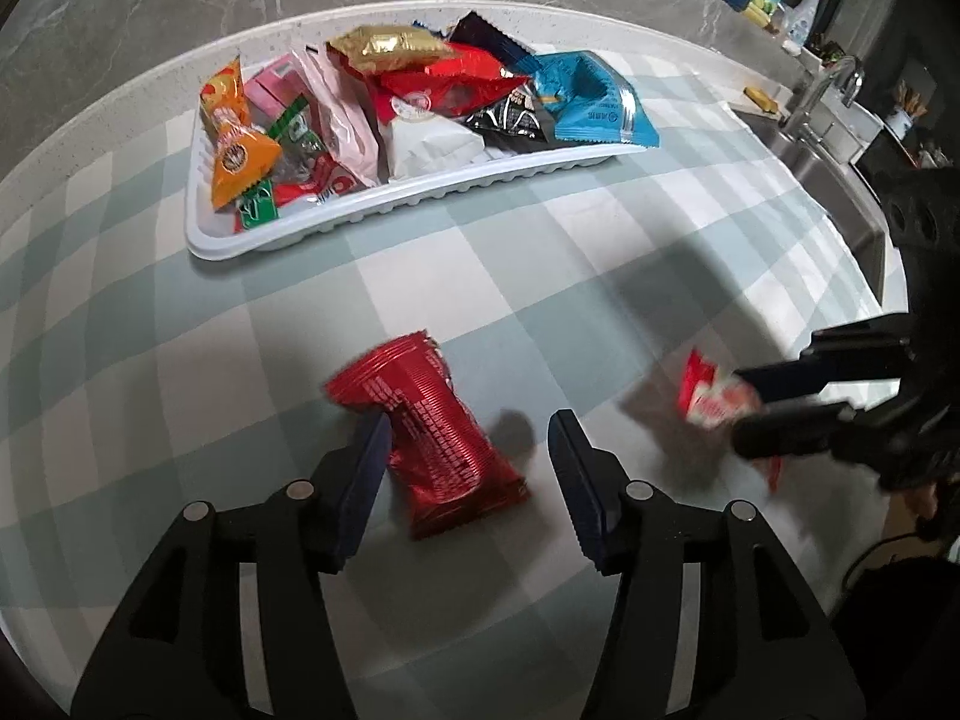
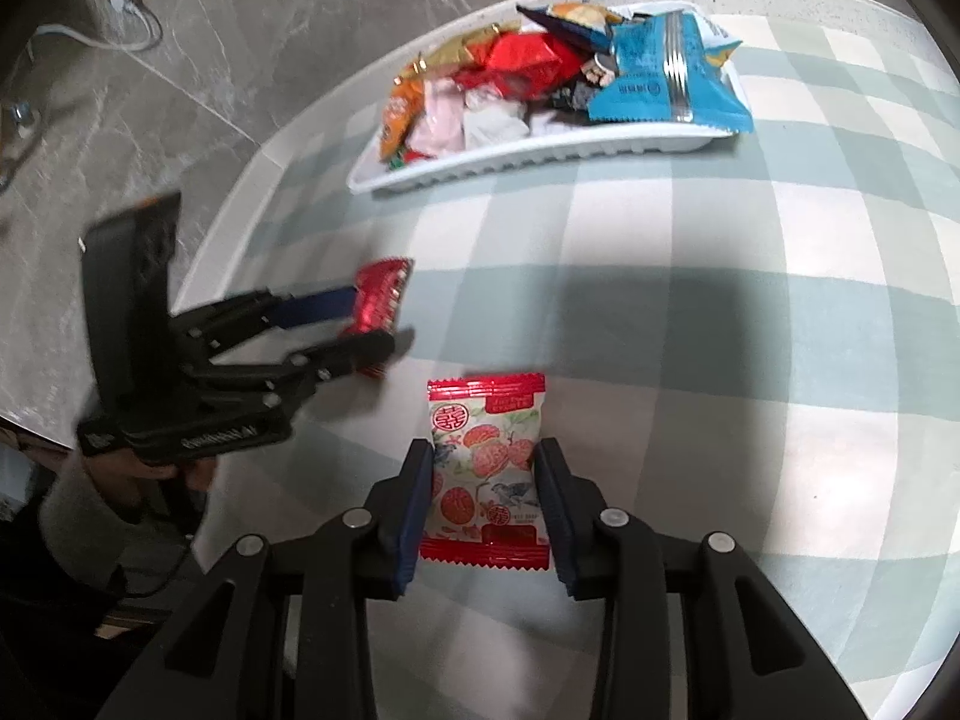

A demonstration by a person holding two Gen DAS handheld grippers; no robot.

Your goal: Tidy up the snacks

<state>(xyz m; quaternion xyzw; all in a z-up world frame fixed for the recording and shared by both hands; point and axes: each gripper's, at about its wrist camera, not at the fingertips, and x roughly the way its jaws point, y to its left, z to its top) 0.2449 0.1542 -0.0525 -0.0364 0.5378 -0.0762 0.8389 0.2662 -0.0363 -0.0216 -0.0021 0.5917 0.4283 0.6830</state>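
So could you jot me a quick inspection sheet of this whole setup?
Surface: checked tablecloth on a round table.
Job's things: white tray heaped with snack packets; red foil packet and fruit-print packet lie outside it.
Clutter: nothing seen.
Grippers: left gripper open around the foil packet; right gripper open, straddling the fruit-print packet.
Cables: white cable on the floor.
Surroundings: sink faucet, spray bottle.
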